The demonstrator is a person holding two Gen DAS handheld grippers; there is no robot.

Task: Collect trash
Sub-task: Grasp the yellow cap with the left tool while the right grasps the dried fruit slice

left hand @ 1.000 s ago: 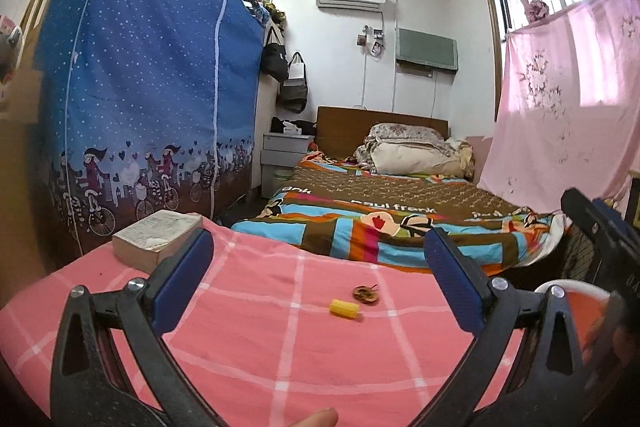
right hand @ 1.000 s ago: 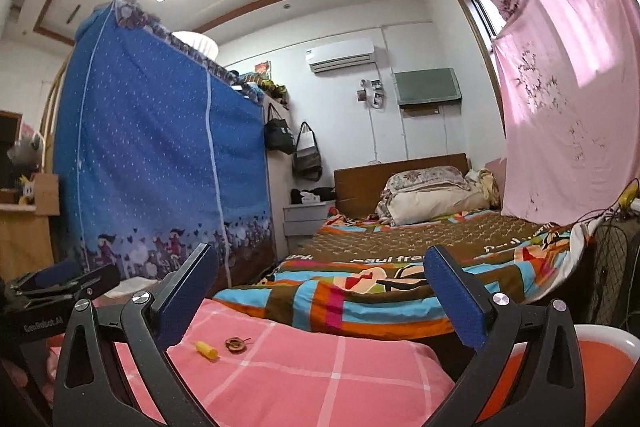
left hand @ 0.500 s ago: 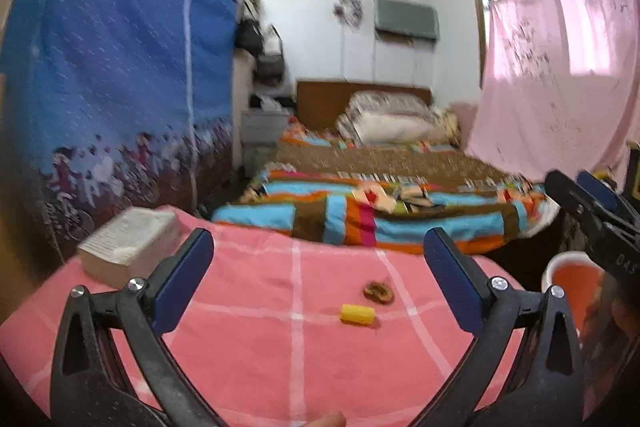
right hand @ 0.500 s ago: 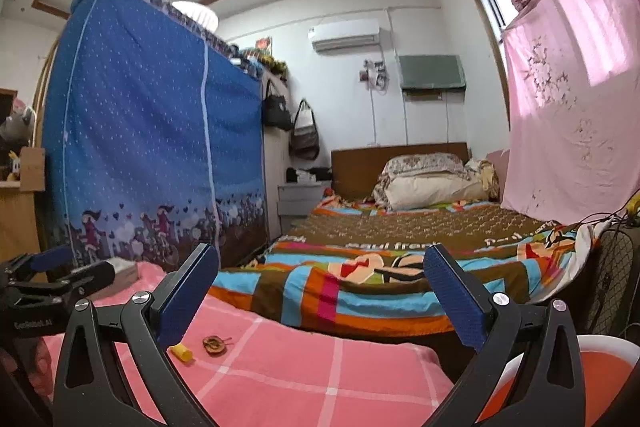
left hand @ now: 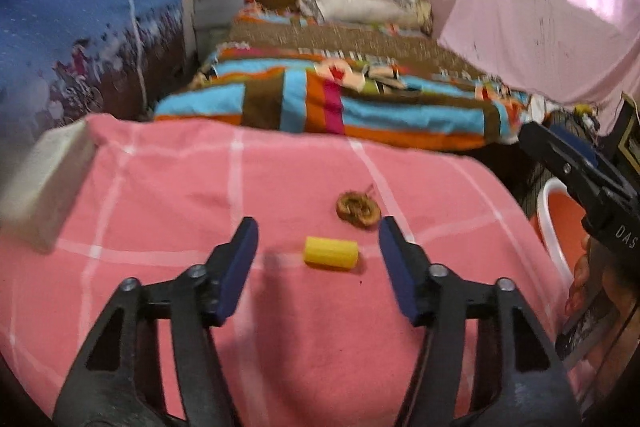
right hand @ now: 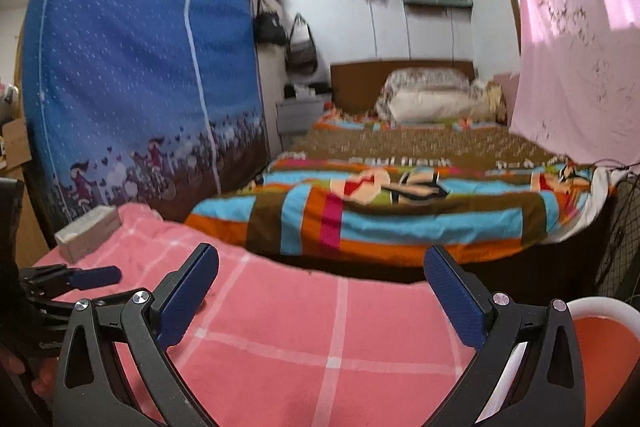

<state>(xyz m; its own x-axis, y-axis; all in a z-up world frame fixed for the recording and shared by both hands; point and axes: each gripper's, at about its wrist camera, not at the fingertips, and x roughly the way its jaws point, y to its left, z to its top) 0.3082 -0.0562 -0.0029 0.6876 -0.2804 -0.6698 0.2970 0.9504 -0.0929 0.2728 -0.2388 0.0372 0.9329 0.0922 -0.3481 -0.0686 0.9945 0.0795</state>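
Observation:
A small yellow cylinder (left hand: 331,253) lies on the pink checked cloth (left hand: 180,195), with a brown ring-shaped scrap (left hand: 358,209) just behind it to the right. My left gripper (left hand: 318,259) is open and empty, tilted down, its blue pads either side of the yellow piece. My right gripper (right hand: 320,291) is open and empty above the cloth's right part; it also shows at the right edge of the left wrist view (left hand: 580,179). An orange bin with a white rim (right hand: 600,311) stands at the table's right; it shows too in the left wrist view (left hand: 554,211).
A thick whitish book (left hand: 44,183) lies at the cloth's far left corner. Beyond the table are a bed with a striped blanket (left hand: 340,99), a blue fabric wardrobe (right hand: 140,87) on the left and a pink curtain (right hand: 576,59) on the right.
My left gripper has tilted down and moved forward, so the yellow piece now sits between its fingers, which have narrowed. The right gripper has lowered slightly and stayed open.

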